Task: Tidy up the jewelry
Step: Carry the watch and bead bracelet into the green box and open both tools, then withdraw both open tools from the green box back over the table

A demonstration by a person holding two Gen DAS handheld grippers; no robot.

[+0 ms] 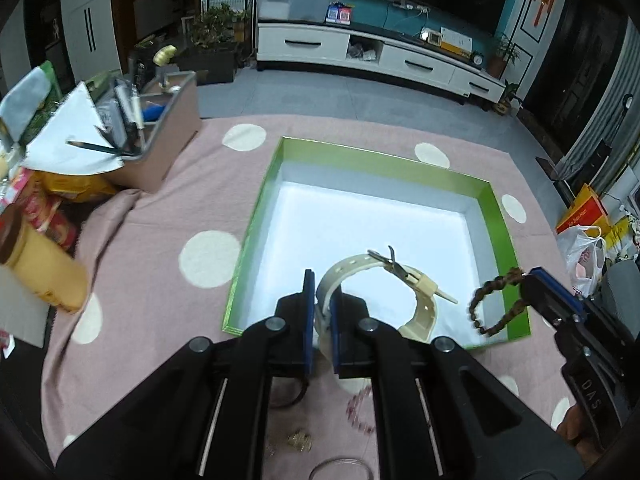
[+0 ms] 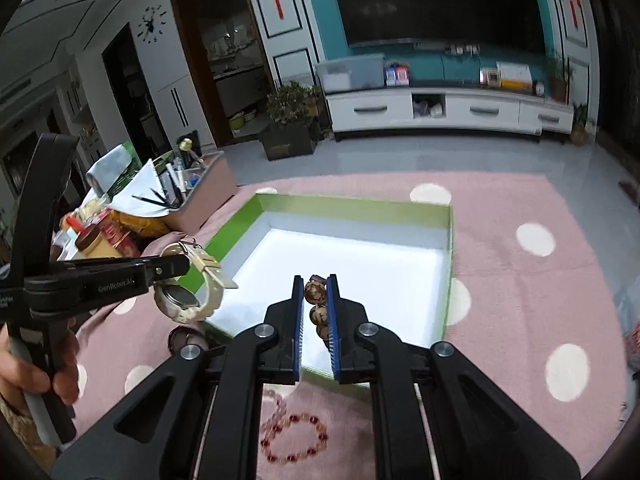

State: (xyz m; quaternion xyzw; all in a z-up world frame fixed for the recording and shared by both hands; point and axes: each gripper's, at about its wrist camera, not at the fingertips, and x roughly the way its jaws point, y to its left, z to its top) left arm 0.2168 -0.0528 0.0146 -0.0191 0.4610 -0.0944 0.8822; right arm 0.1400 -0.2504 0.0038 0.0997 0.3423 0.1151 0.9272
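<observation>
The left tongs (image 1: pixel 323 316) are clamped on the cream-coloured wristwatch with a perforated rubber strap (image 1: pixel 416 292), which hangs clear above the shallow square box with green walls and a white floor (image 1: pixel 264 200). In the right wrist view the watch (image 2: pixel 188 288) sits at 9 o'clock of the box (image 2: pixel 352 204), over its near-left corner.

The right tongs (image 2: pixel 316 312) are clamped on the bracelet of large mottled brown wooden beads (image 2: pixel 315 300); in the left wrist view its loop (image 1: pixel 492 300) dangles over the box's wall at 4 o'clock.

The box rests on the worktop's pink cloth with cream polka dots (image 2: pixel 540 280). At 6 o'clock of the box, on the cloth, lies a bracelet of small red and amber beads (image 2: pixel 296 440). A person's hand (image 2: pixel 24 376) grips the left tool's handle.
</observation>
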